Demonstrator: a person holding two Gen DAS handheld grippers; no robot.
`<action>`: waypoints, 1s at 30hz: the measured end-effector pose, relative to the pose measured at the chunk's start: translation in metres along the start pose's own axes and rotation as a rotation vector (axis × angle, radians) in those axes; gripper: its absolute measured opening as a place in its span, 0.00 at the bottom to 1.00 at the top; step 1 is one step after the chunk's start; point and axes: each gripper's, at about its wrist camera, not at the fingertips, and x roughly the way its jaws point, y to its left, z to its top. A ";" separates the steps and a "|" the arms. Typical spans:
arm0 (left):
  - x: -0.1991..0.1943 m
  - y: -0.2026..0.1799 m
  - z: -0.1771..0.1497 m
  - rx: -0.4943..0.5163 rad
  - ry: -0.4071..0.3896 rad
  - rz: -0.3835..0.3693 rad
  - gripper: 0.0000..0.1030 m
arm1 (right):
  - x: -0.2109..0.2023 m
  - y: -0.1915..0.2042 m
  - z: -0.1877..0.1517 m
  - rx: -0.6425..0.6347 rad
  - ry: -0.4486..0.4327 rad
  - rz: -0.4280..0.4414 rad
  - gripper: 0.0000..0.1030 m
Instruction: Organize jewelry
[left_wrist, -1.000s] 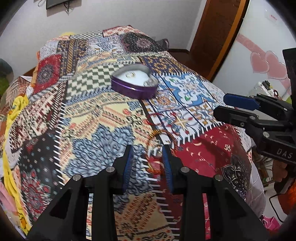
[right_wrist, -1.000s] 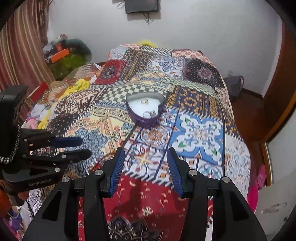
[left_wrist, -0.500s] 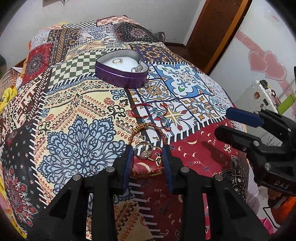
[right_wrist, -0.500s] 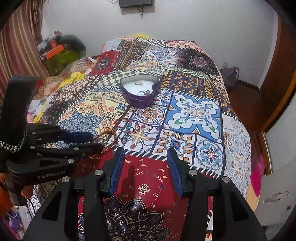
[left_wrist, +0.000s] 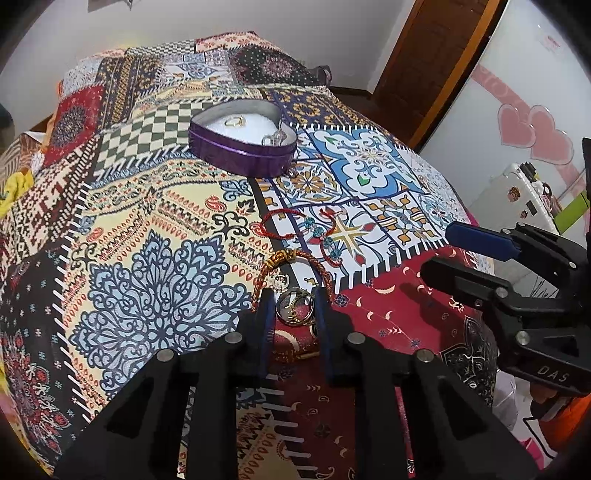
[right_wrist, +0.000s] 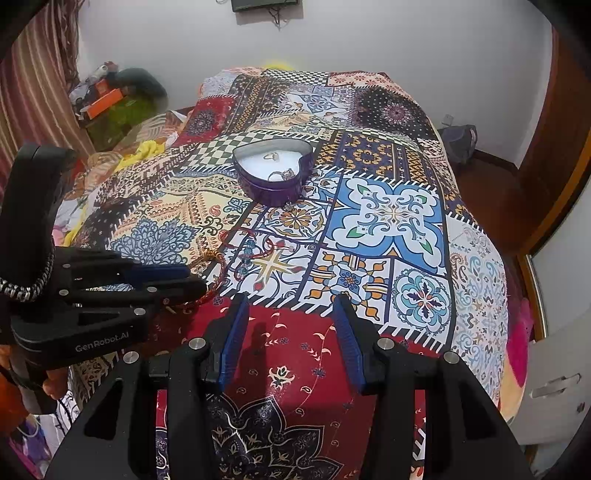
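Observation:
A purple heart-shaped tin with a white lining stands on the patchwork bedspread; it also shows in the right wrist view. Rings lie inside it. My left gripper is low over the bed, its jaws a narrow gap apart around a round metal ring piece; I cannot tell if they touch it. An orange braided bracelet curves just beyond it. A red cord bracelet with blue beads lies farther on. My right gripper is open and empty above the red patch.
The bedspread drops off at the right edge toward a wooden door. Clutter and a striped curtain stand at the bed's left. A small ring lies beside the tin.
My left gripper has moved forward and down to the pile of bracelets, and its jaws now flank the ring piece. My right gripper has stayed open and shifted slightly.

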 end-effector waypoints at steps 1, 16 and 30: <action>-0.003 0.000 0.000 0.001 -0.007 0.001 0.20 | 0.000 0.001 0.000 -0.004 0.001 -0.001 0.42; -0.049 0.039 -0.014 -0.024 -0.107 0.104 0.20 | 0.012 0.034 0.008 -0.067 0.020 0.064 0.42; -0.052 0.045 -0.034 -0.003 -0.117 0.107 0.20 | 0.042 0.071 0.023 -0.168 0.081 0.112 0.32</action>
